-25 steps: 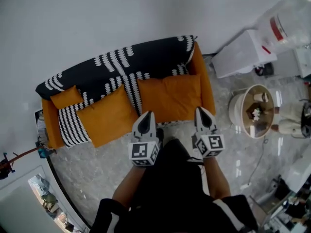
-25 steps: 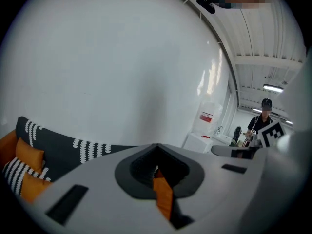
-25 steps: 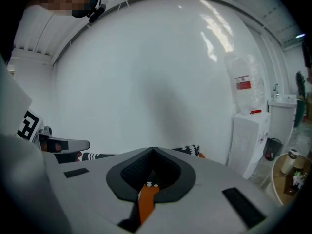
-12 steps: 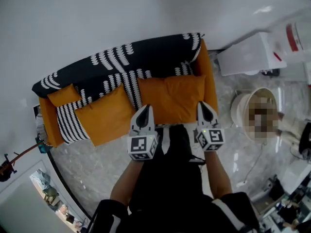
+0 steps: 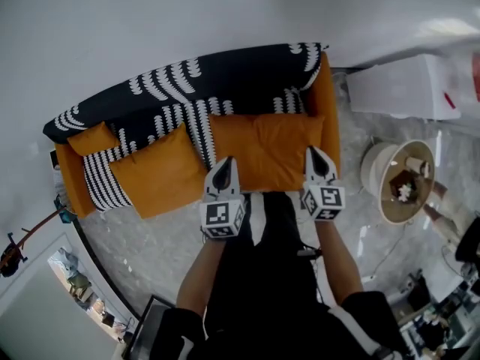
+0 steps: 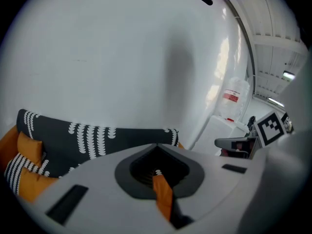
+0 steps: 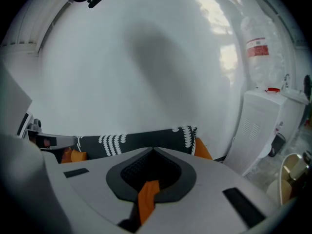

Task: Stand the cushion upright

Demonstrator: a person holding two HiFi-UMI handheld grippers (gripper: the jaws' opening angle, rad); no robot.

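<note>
An orange sofa (image 5: pixel 328 118) stands against the white wall, with a black-and-white patterned throw (image 5: pixel 225 81) over its back. On its right seat lies an orange cushion (image 5: pixel 281 142). A second large orange cushion (image 5: pixel 157 172) lies tilted on the left seat, and a small one (image 5: pixel 94 137) sits at the far left. My left gripper (image 5: pixel 222 165) and right gripper (image 5: pixel 315 153) hover side by side at the seat's front edge. Both are shut and hold nothing. In the gripper views the shut jaws of the left gripper (image 6: pixel 156 149) and the right gripper (image 7: pixel 153 152) point at the sofa back.
A striped cushion (image 5: pixel 105 182) leans at the sofa's left arm. A round side table (image 5: pixel 382 172) with small objects stands to the right, a white cabinet (image 5: pixel 397 88) behind it. A water bottle on a dispenser (image 7: pixel 261 52) shows in the right gripper view. The floor is glossy marble.
Both grippers have sunk and come forward toward the sofa's front edge, still shut. The sofa sits lower and nearer in the head view.
</note>
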